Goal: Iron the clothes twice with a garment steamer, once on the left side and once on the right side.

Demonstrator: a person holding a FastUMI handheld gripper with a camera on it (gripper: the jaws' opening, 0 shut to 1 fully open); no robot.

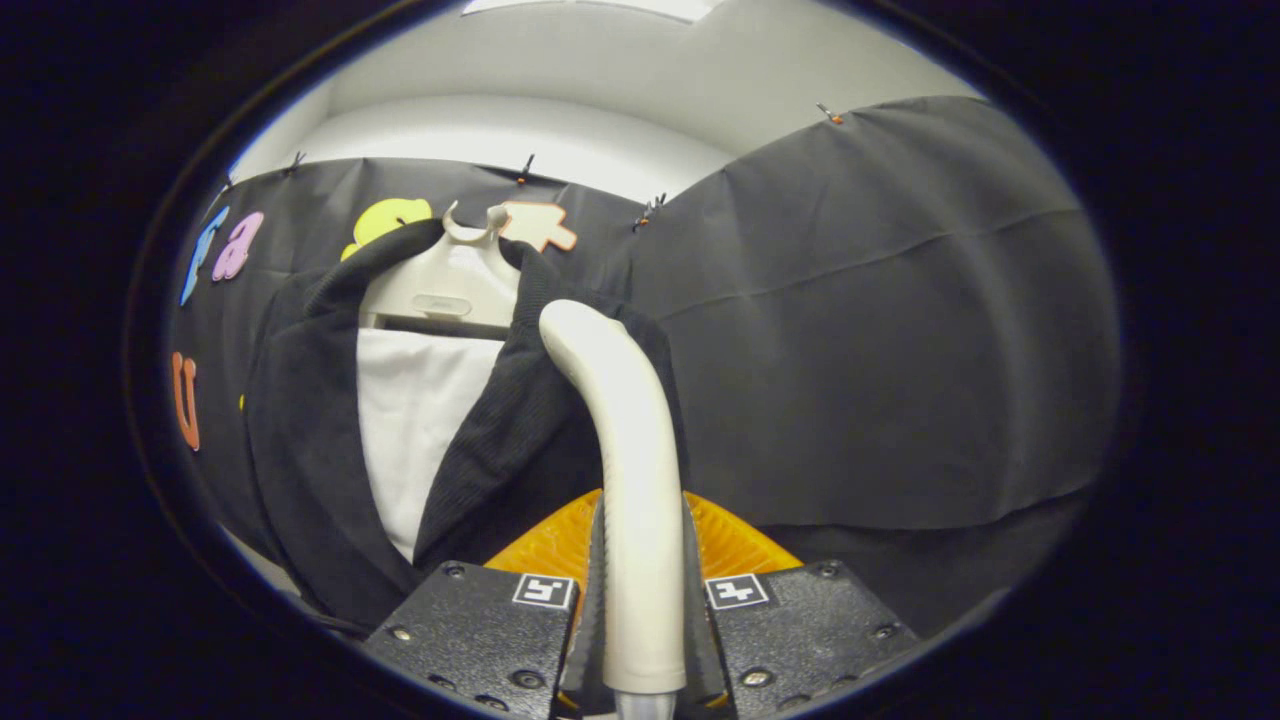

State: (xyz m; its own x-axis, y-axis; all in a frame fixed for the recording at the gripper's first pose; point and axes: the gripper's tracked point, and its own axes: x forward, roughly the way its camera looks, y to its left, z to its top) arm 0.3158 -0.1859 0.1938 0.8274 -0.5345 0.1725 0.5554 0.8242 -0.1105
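Gripper view: tool (640, 590) clamps steamer (625, 440) against jacket (300, 450).

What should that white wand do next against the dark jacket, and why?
Probably slide down the jacket's panel. The gripper is shut on the steamer, both fingers pressing its handle. Its curved head sits high against the dark jacket, beside the collar under the hanger, so the cloth below looks unsteamed.
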